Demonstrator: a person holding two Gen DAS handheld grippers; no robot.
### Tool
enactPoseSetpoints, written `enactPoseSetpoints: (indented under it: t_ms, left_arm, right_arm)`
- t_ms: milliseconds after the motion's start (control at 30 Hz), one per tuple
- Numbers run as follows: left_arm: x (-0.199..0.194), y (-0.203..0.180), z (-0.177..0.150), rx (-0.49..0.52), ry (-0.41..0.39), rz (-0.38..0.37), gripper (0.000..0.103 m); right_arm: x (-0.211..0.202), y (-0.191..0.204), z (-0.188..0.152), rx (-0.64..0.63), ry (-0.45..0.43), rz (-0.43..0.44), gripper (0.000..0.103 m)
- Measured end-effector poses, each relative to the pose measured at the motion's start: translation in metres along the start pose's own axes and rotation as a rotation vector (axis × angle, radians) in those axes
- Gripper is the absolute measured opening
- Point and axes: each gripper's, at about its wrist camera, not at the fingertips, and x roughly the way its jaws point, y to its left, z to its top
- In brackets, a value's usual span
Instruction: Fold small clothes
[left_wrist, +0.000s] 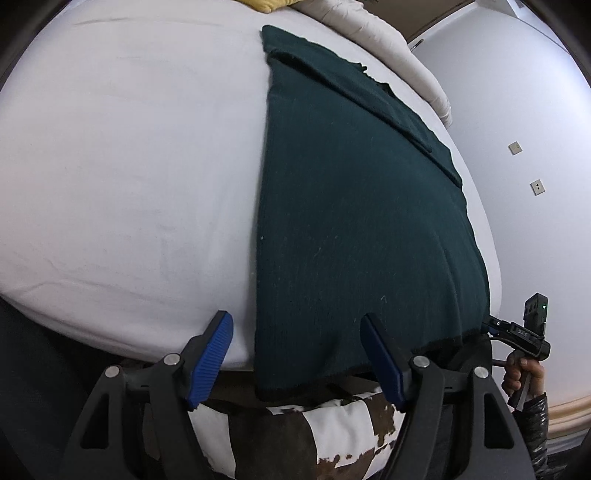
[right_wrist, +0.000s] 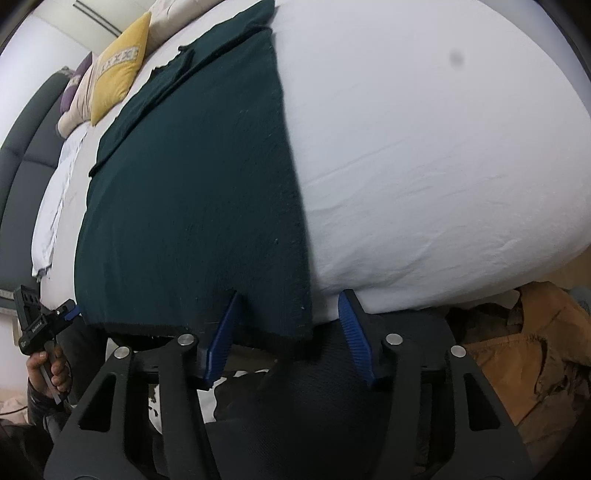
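Note:
A dark green knit garment lies flat on the white bed, folded lengthwise, its hem hanging over the near edge. My left gripper is open, its jaws straddling the hem's left corner without closing on it. In the right wrist view the same garment lies at left. My right gripper is open, its jaws straddling the hem's right corner. Each view also shows the other gripper, the right one and the left one, at the far corner of the hem.
Pillows, one yellow, lie at the head of the bed. A white wall runs along the bed's far side. A brown-and-white patterned item and a tan jacket lie below the bed edge.

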Motion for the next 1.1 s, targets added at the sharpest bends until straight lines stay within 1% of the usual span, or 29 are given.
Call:
enactPoseSetpoints:
  t_ms: [33,100,133,167,200,233,267,300,400,467,567,667,767,800,967,1033,1100]
  left_arm:
    - [0.000,-0.002,0.000,0.005,0.001,0.007,0.074]
    - [0.000,-0.003,-0.002,0.019,0.006,0.018,0.072]
    - [0.000,-0.004,-0.003,0.024,0.007,0.025,0.070]
    - [0.000,-0.005,-0.004,0.031,0.011,0.043,0.058]
    - [0.002,-0.006,-0.004,0.033,0.015,0.056,0.050]
    - [0.004,-0.005,-0.005,0.029,0.025,0.065,0.032]
    - [0.005,-0.003,-0.005,0.021,0.032,0.066,0.012]
    - [0.006,-0.001,-0.006,0.015,0.042,0.057,0.006]
    - [0.003,-0.003,-0.009,0.034,0.036,0.058,0.006]
    - [-0.001,-0.003,-0.008,0.039,0.034,0.048,0.006]
    - [-0.013,0.000,-0.006,0.025,0.022,-0.003,0.006]
    - [-0.029,0.004,0.000,-0.008,-0.007,-0.078,0.006]
    - [-0.046,0.006,0.014,-0.064,-0.059,-0.180,0.006]
    - [-0.051,0.007,0.018,-0.076,-0.075,-0.206,0.006]
    - [-0.068,0.008,0.052,-0.153,-0.149,-0.333,0.006]
    - [-0.069,0.005,0.066,-0.181,-0.172,-0.368,0.006]
    - [-0.071,0.006,0.083,-0.207,-0.192,-0.401,0.006]
  right_arm:
    - [0.001,0.001,0.000,-0.004,0.004,-0.003,0.046]
    - [0.001,0.002,-0.003,-0.010,0.013,-0.001,0.034]
    - [0.002,0.002,-0.002,-0.012,0.017,0.002,0.031]
    - [0.003,0.002,-0.003,-0.014,0.020,0.003,0.024]
    - [0.004,0.003,-0.005,-0.016,0.023,0.004,0.018]
    - [0.005,0.004,-0.007,-0.019,0.023,0.006,0.015]
    - [0.006,0.006,-0.006,-0.021,0.021,0.008,0.009]
    - [0.006,0.007,-0.008,-0.023,0.014,0.008,0.008]
    - [0.002,0.011,-0.008,-0.035,-0.005,-0.001,0.006]
    - [-0.003,0.013,-0.010,-0.036,-0.018,0.012,0.006]
    - [-0.017,0.012,-0.008,-0.023,-0.053,0.056,0.006]
    - [-0.030,0.015,-0.004,-0.004,-0.090,0.124,0.006]
    - [-0.045,0.018,0.003,0.019,-0.139,0.207,0.006]
    - [-0.050,0.021,0.009,0.026,-0.159,0.239,0.006]
    - [-0.062,0.040,0.041,0.053,-0.225,0.338,0.006]
    - [-0.064,0.047,0.058,0.071,-0.255,0.378,0.006]
    - [-0.065,0.054,0.076,0.089,-0.274,0.397,0.006]
